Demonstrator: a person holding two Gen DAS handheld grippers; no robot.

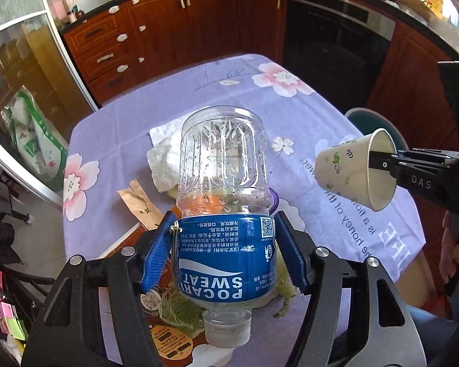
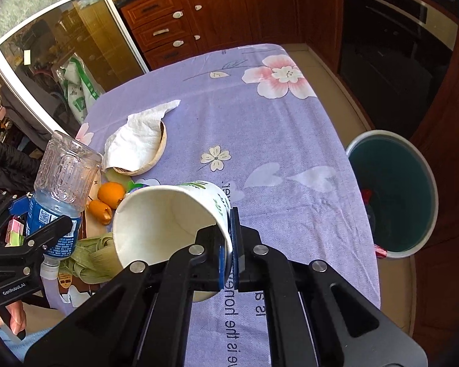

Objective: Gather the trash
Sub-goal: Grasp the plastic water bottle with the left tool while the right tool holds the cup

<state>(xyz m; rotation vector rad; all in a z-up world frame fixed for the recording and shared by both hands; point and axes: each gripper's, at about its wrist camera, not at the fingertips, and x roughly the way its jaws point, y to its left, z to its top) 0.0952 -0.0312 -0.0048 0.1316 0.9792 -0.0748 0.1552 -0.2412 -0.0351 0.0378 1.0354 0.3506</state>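
Pinching a Pocari Sweat bottle (image 1: 222, 214) by its blue label, the left claw (image 1: 226, 253) has a blue pad (image 1: 157, 253) pressed on each side; bottle is upside down, cap (image 1: 226, 327) twd the camera, clear base pointing away, lifted off the table (image 1: 321, 98). Some droplets inside the clear part.

Right claw (image 2: 228, 244) is nipped tight on the rim of a paper cup (image 2: 168, 223), one pad inside, one outside; cup lies sideways in the air w/ its mouth twd the camera, leaf print on the outer wall. Seen from the left cam the cup (image 1: 356, 169) hangs off to the right of the bottle, apart from it.

Below & ahead of the left claw on the purple floral cloth: crumpled tissue (image 1: 165, 159), brown paper sleeve (image 1: 140, 205), green husk scraps (image 1: 180, 309), a printed leaflet (image 1: 168, 336). Ahead-left of the right claw: tissue draped in a shallow wooden bowl (image 2: 159, 153), two orange fruits (image 2: 110, 194), one partly peeled.

Right of the right claw, past the table edge, a bin (image 2: 391, 192) w/ white rim & teal inside stands on the floor, some red scrap in it
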